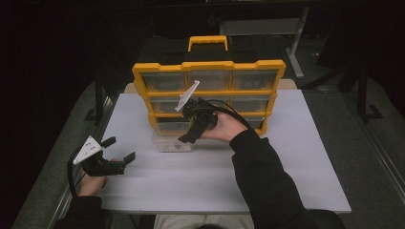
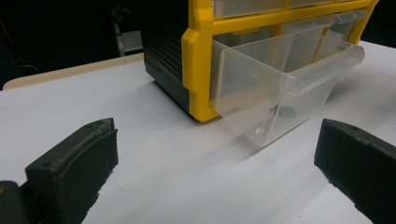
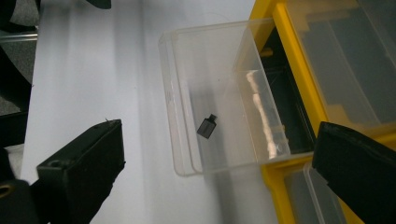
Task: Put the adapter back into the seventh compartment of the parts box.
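The right gripper [image 1: 187, 137] is hanging over the pulled-out clear drawer [image 3: 219, 98], its jaws spread wide and holding nothing. A small black part [image 3: 207, 126] is lying loose on that drawer's floor. The drawer is sticking out from the bottom-left slot of the yellow organizer [image 1: 208, 67], which is standing upright on the white table [image 1: 286, 157]. The left gripper [image 1: 122, 149] is resting low near the table's left edge, well apart, jaws likewise gaping and empty.
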Available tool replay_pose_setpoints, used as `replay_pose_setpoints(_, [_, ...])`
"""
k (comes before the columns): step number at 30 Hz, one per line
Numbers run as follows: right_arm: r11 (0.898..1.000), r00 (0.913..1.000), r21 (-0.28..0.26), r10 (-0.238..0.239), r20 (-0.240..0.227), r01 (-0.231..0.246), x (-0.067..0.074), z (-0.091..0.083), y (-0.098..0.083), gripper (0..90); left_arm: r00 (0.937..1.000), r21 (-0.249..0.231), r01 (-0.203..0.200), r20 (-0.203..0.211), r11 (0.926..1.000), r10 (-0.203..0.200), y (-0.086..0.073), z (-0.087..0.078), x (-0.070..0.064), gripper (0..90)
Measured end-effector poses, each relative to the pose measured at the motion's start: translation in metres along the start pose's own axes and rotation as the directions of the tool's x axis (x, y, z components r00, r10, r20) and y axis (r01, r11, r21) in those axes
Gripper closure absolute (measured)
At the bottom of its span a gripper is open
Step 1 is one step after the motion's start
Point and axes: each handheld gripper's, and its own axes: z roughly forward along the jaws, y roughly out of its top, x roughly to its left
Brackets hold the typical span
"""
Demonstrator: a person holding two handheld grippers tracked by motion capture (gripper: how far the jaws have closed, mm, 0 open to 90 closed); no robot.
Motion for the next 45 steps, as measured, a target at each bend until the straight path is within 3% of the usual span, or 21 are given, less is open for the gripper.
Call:
replay_pose_setpoints(28, [0.996,0.9958,-0.061,0.070,0.058,-0.067,0.002,-0.037,-0.047,0.0,1.0000,0.002,0.004,-0.008,1.0000,-0.004,-0.001,0.000,0.000,0.0])
replay_pose_setpoints(45, [0.991,0.9900,-0.079,0.114,0.084,-0.107,0.001,-0.048,-0.074,0.0,0.9999,0.006,0.006,-0.009,1.0000,-0.006,-0.001,0.000,0.000,0.0])
